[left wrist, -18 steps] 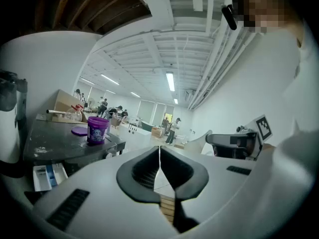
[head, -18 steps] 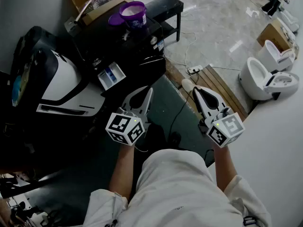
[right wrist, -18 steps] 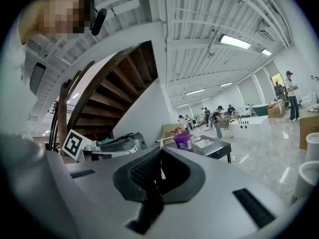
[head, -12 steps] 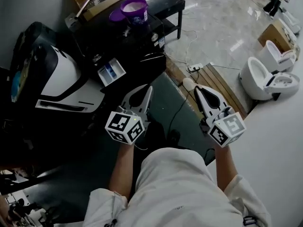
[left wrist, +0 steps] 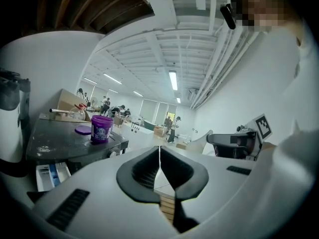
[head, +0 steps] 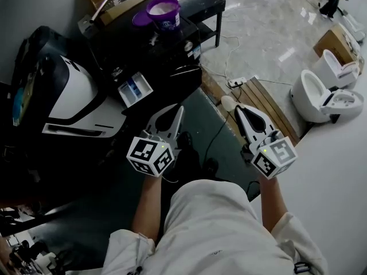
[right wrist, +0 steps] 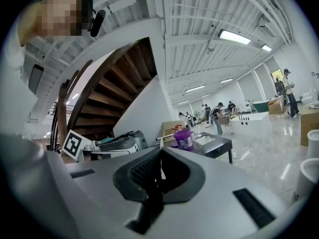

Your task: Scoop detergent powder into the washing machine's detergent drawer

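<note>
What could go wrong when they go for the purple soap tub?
1. The purple tub stands open near the edge of the washing machine top. A clumsy nudge might tip it and spill powder.
2. The detergent drawer sticks out open, so a gripper or knee might bump it.
3. A loose cable trails right ahead of the person and could trip them.

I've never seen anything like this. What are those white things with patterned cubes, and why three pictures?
No robot here: a person holds two white two-jaw grippers, the left gripper and the right gripper. One picture comes from a camera on the person's head, looking down; the others from cameras riding on each gripper. Both have jaws together, holding nothing. Ahead, a white-and-blue detergent drawer is pulled open; an open purple plastic tub stands on the dark top behind it.
</note>
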A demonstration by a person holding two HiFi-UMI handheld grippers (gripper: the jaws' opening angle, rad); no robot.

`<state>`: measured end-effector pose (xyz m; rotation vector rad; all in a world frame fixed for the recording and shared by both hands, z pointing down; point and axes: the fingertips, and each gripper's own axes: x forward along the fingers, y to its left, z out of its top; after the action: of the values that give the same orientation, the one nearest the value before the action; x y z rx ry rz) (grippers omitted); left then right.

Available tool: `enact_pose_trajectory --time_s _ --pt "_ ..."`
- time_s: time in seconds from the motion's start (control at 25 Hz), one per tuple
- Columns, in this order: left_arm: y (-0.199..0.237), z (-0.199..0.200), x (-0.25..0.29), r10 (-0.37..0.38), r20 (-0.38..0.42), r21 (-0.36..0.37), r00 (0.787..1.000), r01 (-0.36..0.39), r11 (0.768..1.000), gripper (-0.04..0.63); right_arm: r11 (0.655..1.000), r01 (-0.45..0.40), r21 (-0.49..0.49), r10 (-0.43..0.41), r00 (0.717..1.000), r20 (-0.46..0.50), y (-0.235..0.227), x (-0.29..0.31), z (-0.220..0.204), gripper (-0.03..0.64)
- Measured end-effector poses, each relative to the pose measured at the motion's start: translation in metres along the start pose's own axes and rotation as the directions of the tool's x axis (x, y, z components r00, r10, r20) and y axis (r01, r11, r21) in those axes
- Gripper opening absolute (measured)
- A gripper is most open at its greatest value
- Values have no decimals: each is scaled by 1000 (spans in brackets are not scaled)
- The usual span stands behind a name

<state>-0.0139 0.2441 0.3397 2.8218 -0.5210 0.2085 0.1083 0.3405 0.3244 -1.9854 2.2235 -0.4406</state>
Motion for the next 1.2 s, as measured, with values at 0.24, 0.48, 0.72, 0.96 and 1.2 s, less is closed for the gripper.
enact_pose_trajectory --time_s 0.24,0.48,0.72,0.96,1.2 --pt "18 3 11 -3 -17 -3 1000 3 1000 21 1000 -6 3 6 1000 5 -6 23 9 11" --pt "41 16 30 -4 -20 -3 1000 4 1000 21 1000 -7 -1 7 1000 4 -17 51 18 11" --pt "61 26 46 -4 -21 -1 1000 4 1000 21 1000 -18 -14 18 1000 -1 -25 80 28 11" --pt "83 33 59 3 -25 -6 1000 -3 1000 21 1000 -31 -6 31 1000 1 -33 108 32 11" --pt "106 42 70 8 -24 -13 1000 -8 1000 21 1000 -30 -8 30 1000 -3 -39 132 38 11"
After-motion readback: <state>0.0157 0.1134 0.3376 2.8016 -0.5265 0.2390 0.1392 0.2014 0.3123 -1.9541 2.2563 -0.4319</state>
